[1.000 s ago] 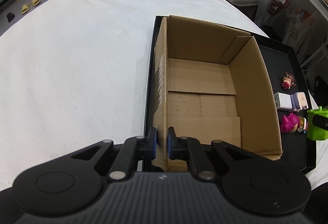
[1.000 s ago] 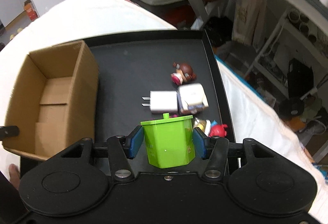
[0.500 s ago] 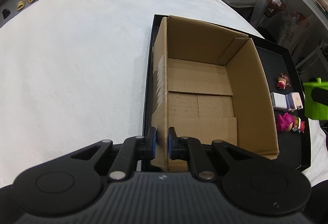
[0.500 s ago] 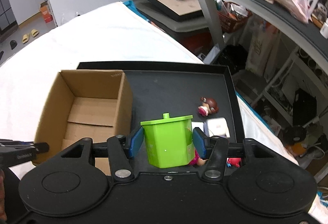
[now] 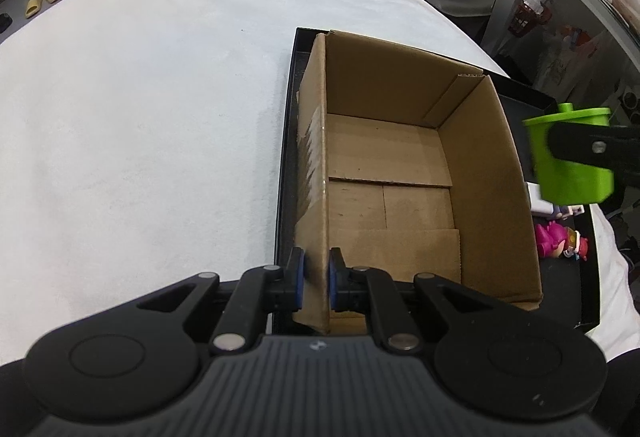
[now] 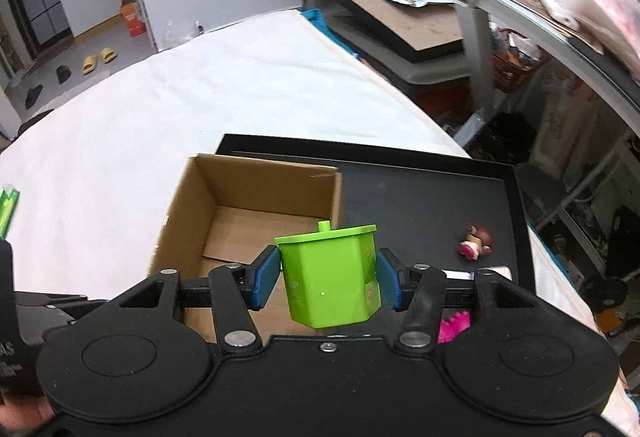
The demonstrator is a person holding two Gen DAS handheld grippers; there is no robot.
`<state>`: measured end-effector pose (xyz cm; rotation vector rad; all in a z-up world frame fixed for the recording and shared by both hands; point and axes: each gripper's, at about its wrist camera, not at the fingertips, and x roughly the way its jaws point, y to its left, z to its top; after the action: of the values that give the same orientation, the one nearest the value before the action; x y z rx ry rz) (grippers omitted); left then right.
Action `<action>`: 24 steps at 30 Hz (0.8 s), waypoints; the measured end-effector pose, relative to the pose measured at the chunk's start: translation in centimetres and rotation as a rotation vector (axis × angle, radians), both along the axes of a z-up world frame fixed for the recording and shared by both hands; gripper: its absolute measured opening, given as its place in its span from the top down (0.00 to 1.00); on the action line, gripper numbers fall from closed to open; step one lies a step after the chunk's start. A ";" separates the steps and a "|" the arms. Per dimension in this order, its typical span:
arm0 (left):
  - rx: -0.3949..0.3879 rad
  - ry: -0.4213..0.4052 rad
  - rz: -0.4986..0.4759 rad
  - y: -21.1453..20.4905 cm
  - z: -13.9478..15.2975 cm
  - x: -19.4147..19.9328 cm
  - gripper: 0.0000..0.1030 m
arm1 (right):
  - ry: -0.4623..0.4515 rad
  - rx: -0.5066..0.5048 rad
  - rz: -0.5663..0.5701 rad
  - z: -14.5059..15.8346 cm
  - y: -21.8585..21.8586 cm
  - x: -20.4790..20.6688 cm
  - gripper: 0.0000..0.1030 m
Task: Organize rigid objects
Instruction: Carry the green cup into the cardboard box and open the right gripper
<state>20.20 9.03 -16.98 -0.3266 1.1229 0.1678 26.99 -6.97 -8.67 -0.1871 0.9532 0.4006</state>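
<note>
Our left gripper [image 5: 316,279] pinches the cardboard box [image 5: 404,173] left wall; our right gripper [image 6: 328,279] clamps the green lidded container [image 6: 330,275] above the black tray [image 6: 432,197], beside the box's right rim.

White charger [image 5: 538,199] mostly hidden behind green container [image 5: 570,157]; pink toy [image 6: 452,327] partly hidden.

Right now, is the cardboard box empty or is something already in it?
Empty: the cardboard box shows only bare bottom flaps. The green container is outside it, clamped in the right gripper.
</note>
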 end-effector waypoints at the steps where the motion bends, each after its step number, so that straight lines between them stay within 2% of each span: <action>1: -0.004 0.000 0.001 0.1 0.0 0.0 0.90 | 0.003 -0.002 0.008 -0.1 0.5 0.0 0.50; 10: -0.015 -0.010 -0.001 0.3 0.0 -0.2 0.89 | 0.030 -0.018 0.090 -1.5 4.5 -0.1 0.50; 17: -0.048 -0.006 -0.001 0.8 -0.2 0.0 0.89 | 0.039 -0.010 0.107 -2.0 5.9 0.5 0.50; 24: -0.058 -0.004 0.004 0.9 -0.4 0.0 0.89 | 0.012 0.072 0.124 -0.9 6.8 1.1 0.46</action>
<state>20.24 9.94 -17.35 -0.3809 1.1244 0.1377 28.10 -0.15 -9.52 -0.1784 0.9399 0.5499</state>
